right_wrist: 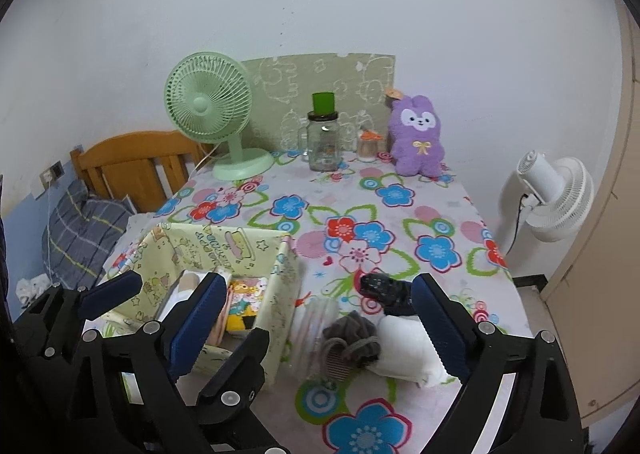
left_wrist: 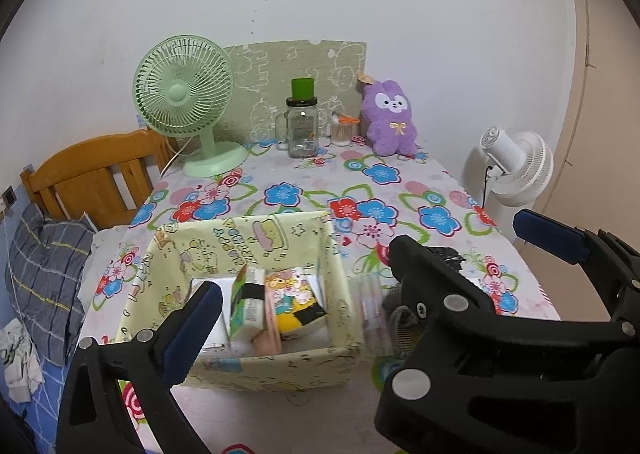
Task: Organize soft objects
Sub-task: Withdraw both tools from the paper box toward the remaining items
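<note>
A pale yellow fabric storage box [left_wrist: 256,368] [right_wrist: 280,294] stands on the flowered table and holds tissue packs and a small cartoon pouch [left_wrist: 294,288]. Right of it lie a clear plastic pack [right_wrist: 310,324], a grey scrunchie-like cloth [right_wrist: 352,338], a white folded cloth [right_wrist: 404,350] and a black item [right_wrist: 384,288]. A purple plush rabbit [left_wrist: 390,117] [right_wrist: 416,135] sits at the table's back. My right gripper [right_wrist: 324,330] is open above the soft pile. My left gripper [left_wrist: 368,274] is open, one finger over the box, and it also shows in the right wrist view [right_wrist: 172,302].
A green desk fan [left_wrist: 188,101], a glass jar mug with a green cup on top [left_wrist: 302,125] and a small jar [left_wrist: 344,129] stand at the back. A white floor fan [left_wrist: 516,169] is right of the table; a wooden bed headboard [left_wrist: 96,177] and pillow are left.
</note>
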